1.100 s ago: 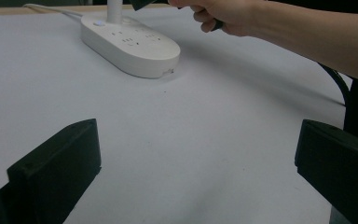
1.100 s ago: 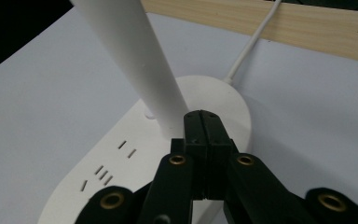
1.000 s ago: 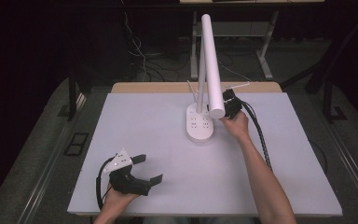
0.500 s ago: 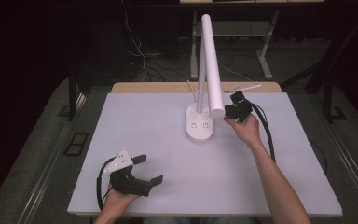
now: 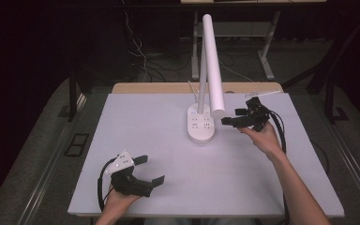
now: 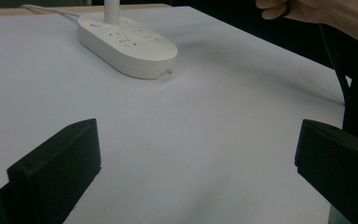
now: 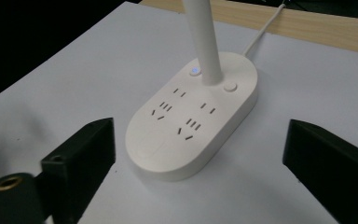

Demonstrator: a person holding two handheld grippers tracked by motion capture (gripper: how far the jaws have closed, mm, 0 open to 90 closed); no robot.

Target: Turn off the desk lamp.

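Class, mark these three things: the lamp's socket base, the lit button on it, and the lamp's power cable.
socket base (image 7: pixel 168 154), right gripper view, on the bare near end of its top.
lit button (image 7: pixel 195 71), right gripper view, on its blue glow.
power cable (image 7: pixel 265 30), right gripper view, on the stretch crossing the wooden edge.

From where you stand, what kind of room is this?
Probably a lab or recording workspace, not a home: a white-covered table holding little but a lamp with sockets in its base, loose cables on the dark floor, and a person working two handheld grippers.

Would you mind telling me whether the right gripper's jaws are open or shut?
Open. The right gripper has its two black jaws spread wide apart in its own view, framing the lamp base without touching it.
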